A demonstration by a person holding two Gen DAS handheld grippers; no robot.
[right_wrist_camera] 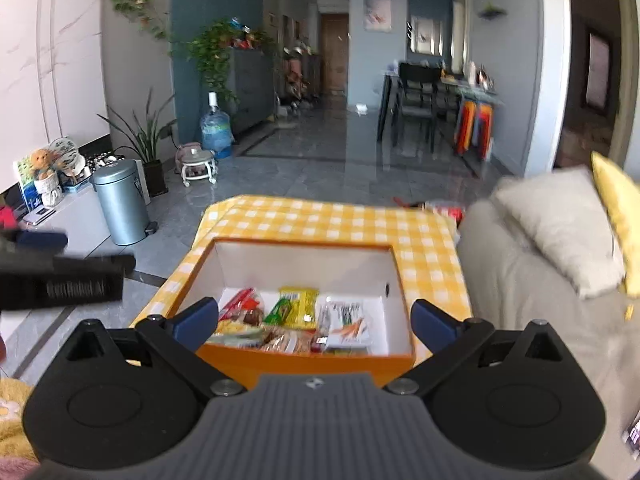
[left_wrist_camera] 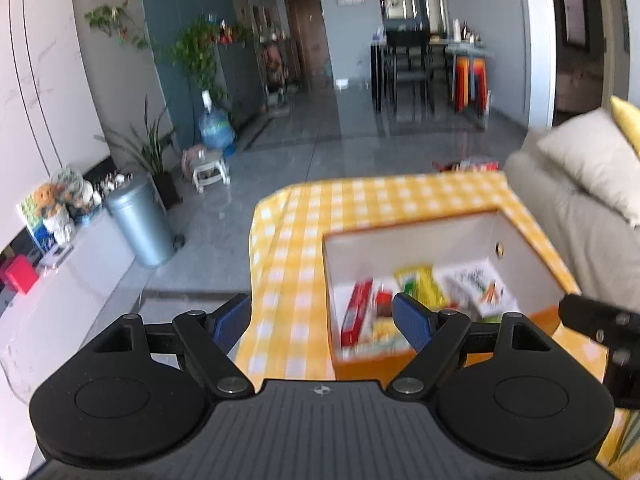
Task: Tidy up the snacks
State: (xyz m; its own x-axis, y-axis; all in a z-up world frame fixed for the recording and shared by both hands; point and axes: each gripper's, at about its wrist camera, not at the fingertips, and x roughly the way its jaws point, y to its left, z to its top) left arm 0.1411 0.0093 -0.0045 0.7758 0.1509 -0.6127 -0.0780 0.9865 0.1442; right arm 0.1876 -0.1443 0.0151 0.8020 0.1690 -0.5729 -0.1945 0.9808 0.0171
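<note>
So the orange box point(right_wrist_camera: 308, 356) is sitting on the table point(right_wrist_camera: 424, 256), the one wearing the yellow checked cloth, and it's lying right in front of the right hand-held gripper point(right_wrist_camera: 316, 320), basically framed between its two blue pads. The box is white on the inside and the snacks are all lying loose in the bottom: a yellow packet point(right_wrist_camera: 298, 306), a red stick-shaped packet point(right_wrist_camera: 240, 300) toward that gripper's left side, a white pack with orange print point(right_wrist_camera: 348, 324) toward its right, and some brownish wrapped bits at the near wall that are coming out too blurry to name.

The right hand-held gripper is hanging wide apart, nothing between its pads. The left hand-held gripper point(left_wrist_camera: 320, 320) is splayed wide too, holding nothing, and for it the box point(left_wrist_camera: 440, 360) is sitting ahead and off to its right, with its right pad point(left_wrist_camera: 412, 320) showing in front of the box's contents. Whether either gripper is touching the box, I can't tell.

Past the table, a beige sofa point(right_wrist_camera: 520, 280) with a pale cushion point(right_wrist_camera: 560, 228) is running along the right side. Off to the left on the floor, a grey pedal bin point(right_wrist_camera: 120, 204) is standing, and a water jug point(right_wrist_camera: 216, 128) is sitting further back.
</note>
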